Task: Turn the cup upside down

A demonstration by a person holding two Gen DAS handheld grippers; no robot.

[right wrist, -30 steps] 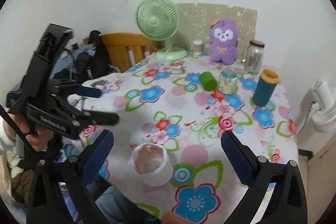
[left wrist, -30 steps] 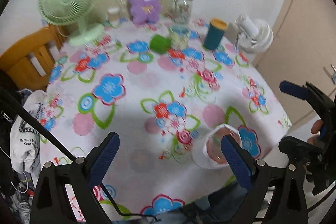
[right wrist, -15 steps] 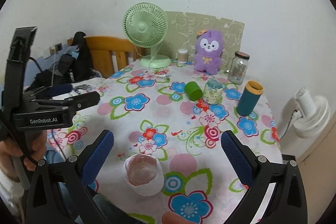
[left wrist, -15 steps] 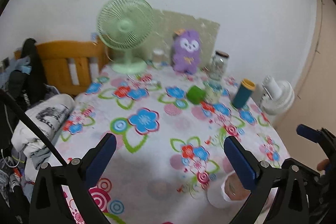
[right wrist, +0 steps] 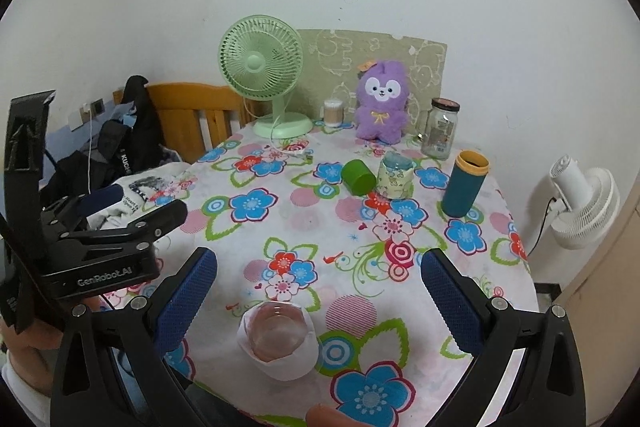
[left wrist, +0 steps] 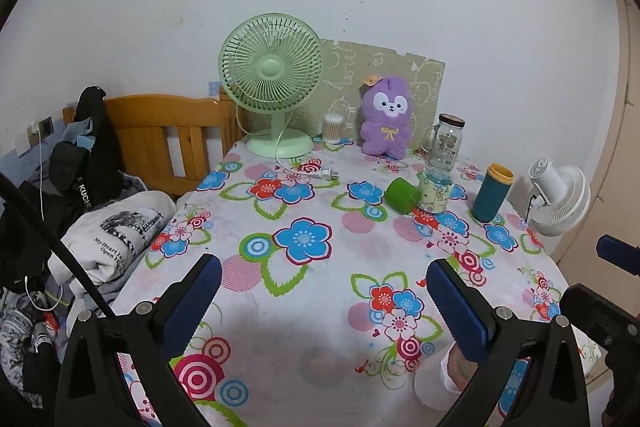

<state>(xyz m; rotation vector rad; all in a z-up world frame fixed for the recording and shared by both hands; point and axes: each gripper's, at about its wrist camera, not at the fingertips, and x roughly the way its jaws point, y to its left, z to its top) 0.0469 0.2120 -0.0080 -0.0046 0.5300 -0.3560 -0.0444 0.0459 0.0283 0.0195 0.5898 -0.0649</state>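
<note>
A clear glass cup in a white wrap (right wrist: 279, 343) stands upright, mouth up, near the front edge of the flowered table (right wrist: 304, 219). My right gripper (right wrist: 318, 291) is open and empty, and the cup sits between its blue fingers, slightly nearer than the tips. In the left wrist view the cup (left wrist: 442, 381) shows at the lower right, partly hidden behind the right finger. My left gripper (left wrist: 320, 297) is open and empty, held above the table's front left; it also shows in the right wrist view (right wrist: 132, 223) at the left.
At the back stand a green fan (right wrist: 262, 67), a purple plush toy (right wrist: 380, 103) and a glass jar (right wrist: 440, 129). Mid-table are a green cup on its side (right wrist: 358, 177), a wrapped cup (right wrist: 394, 177) and a teal tumbler (right wrist: 464, 185). A wooden chair (right wrist: 188, 115) and clothes are left.
Both grippers have tilted up and pulled back, so the views show more wall. The cup has slid lower in both views. It stands unmoved on the table.
</note>
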